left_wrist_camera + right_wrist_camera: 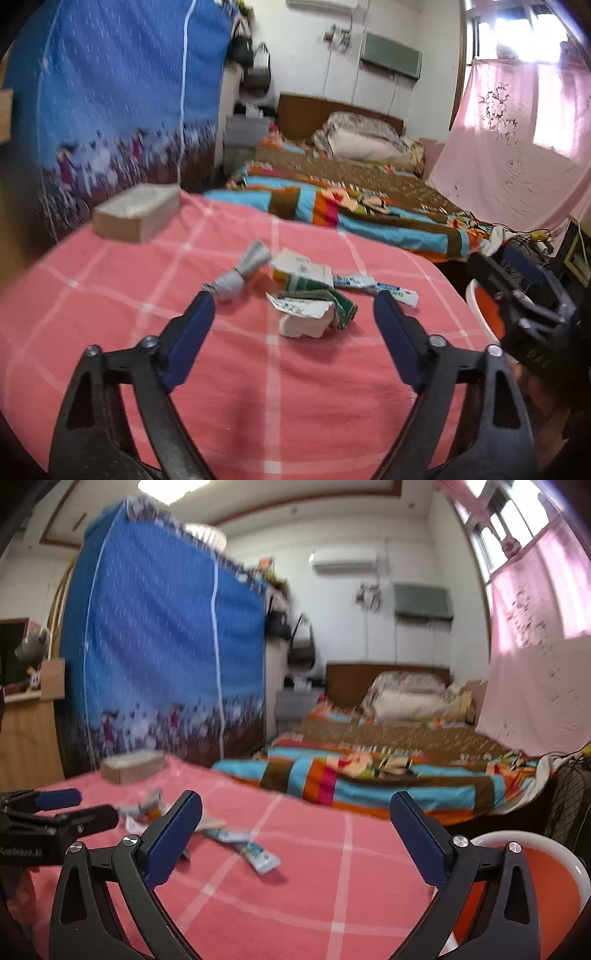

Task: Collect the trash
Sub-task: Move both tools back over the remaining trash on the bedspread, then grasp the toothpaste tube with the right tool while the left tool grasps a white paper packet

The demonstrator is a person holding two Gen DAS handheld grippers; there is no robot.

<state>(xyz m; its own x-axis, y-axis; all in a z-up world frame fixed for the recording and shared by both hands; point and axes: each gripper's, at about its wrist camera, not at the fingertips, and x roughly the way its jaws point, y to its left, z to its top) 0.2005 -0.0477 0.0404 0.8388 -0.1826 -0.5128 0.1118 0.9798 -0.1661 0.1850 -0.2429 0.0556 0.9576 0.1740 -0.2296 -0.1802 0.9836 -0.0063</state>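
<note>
left wrist view shows the left gripper [293, 295] wide open and empty just short of the crumpled white-and-green paper carton [314, 310] on the pink checked bench [147, 314]; best lower straight, straddling it, then close.

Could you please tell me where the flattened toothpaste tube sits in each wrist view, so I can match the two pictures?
Left wrist view: the toothpaste tube lies right of centre on the pink checked cloth, at the right end of the trash pile.
Right wrist view: the tube lies left of centre, in the lower half, on the same cloth.
Shared landmark: the brown box at the cloth's far left edge.
</note>
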